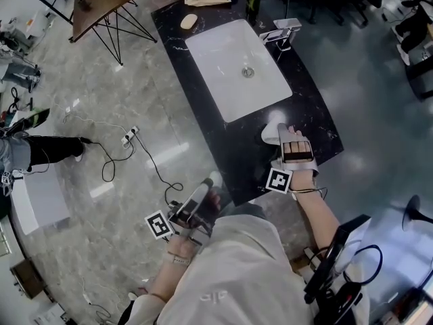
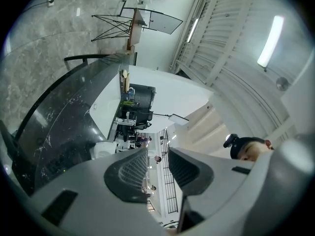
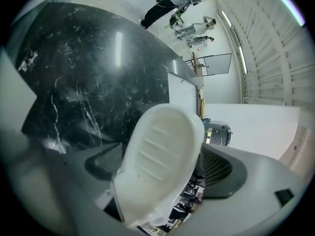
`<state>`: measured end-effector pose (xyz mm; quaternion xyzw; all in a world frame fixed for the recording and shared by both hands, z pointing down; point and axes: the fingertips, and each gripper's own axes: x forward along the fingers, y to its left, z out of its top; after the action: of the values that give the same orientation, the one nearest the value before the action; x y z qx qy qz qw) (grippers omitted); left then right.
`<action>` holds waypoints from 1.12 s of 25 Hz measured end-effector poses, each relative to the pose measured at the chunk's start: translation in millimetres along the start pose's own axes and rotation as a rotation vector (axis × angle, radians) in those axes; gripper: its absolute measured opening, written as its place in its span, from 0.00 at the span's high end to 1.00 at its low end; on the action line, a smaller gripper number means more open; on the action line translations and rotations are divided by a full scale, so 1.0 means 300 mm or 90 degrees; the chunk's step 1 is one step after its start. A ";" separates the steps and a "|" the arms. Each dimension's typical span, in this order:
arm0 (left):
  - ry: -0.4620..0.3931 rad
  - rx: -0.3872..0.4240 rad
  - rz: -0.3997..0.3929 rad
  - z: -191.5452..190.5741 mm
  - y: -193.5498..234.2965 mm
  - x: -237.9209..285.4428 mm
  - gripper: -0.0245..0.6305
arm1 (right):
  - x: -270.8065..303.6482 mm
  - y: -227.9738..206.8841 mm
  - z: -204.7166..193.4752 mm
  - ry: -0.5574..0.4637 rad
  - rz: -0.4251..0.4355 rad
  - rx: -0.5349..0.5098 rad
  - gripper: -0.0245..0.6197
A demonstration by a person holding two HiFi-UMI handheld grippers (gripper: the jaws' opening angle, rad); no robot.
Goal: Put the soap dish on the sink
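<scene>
The white oval soap dish (image 1: 272, 133) (image 3: 162, 151) has ribs on its inner face and stands tilted between the jaws of my right gripper (image 1: 281, 138) (image 3: 162, 167), which is shut on it. It hangs just over the near end of the black marble counter (image 1: 318, 114) (image 3: 93, 68), short of the white sink basin (image 1: 230, 66). My left gripper (image 1: 211, 181) (image 2: 158, 154) hovers off the counter's near left edge, close to the person's body. Its jaws stand a narrow gap apart with nothing between them.
A chrome faucet (image 1: 281, 32) sits at the basin's right rim. A beige bar (image 1: 189, 21), a dark bottle (image 1: 252, 5) and a folded cloth lie at the counter's far end. A wooden stand (image 1: 101, 2) and a cable with power strip (image 1: 128, 137) are on the floor to the left.
</scene>
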<state>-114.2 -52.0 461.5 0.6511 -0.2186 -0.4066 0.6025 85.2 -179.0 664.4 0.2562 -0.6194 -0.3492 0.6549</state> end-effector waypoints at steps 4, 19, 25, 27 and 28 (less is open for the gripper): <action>0.003 -0.002 0.000 -0.003 0.004 0.001 0.79 | -0.023 0.024 0.041 -0.027 0.018 -0.010 0.21; 0.002 0.002 -0.009 -0.011 -0.008 -0.013 0.79 | -0.063 0.000 0.078 -0.042 0.012 0.003 0.21; 0.001 0.004 -0.008 -0.014 -0.011 -0.034 0.79 | -0.079 -0.036 0.079 -0.042 -0.001 0.010 0.21; 0.001 0.002 -0.009 -0.017 -0.015 -0.039 0.79 | -0.087 -0.039 0.078 -0.041 -0.002 0.015 0.21; 0.002 0.001 -0.010 -0.018 -0.016 -0.042 0.79 | -0.090 -0.039 0.078 -0.040 -0.001 0.017 0.21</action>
<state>-118.1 -38.2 459.8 0.6540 -0.2133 -0.4102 0.5988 60.7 -163.1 640.6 0.2544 -0.6443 -0.3492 0.6311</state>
